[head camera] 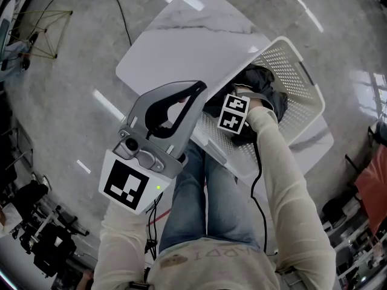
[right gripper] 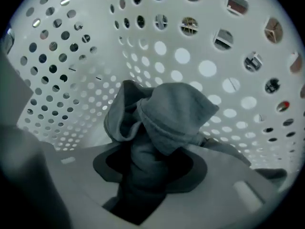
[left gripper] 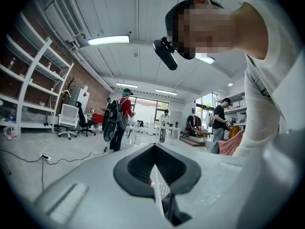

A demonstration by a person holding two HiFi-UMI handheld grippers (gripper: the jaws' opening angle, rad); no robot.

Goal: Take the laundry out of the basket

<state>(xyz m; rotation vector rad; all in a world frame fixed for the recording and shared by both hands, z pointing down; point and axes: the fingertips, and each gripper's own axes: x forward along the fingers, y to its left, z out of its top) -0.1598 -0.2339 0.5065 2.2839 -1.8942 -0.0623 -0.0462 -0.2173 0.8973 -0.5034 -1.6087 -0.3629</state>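
A white perforated plastic basket [head camera: 302,83], rounded-rectangular, lies at two o'clock on a marble-look table [head camera: 181,35]. Inside it, the right gripper [right gripper: 150,173] clamps soft, crumpled grey laundry [right gripper: 167,113], perhaps a hoodie. The left gripper [head camera: 198,88], at nine o'clock, has its jaws together, empty.

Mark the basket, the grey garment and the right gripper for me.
basket [head camera: 289,53], head view, perforated far wall.
grey garment [right gripper: 171,111], right gripper view, bunched top fold.
right gripper [right gripper: 151,168], right gripper view, midway between its fingertips, closed on the grey garment.
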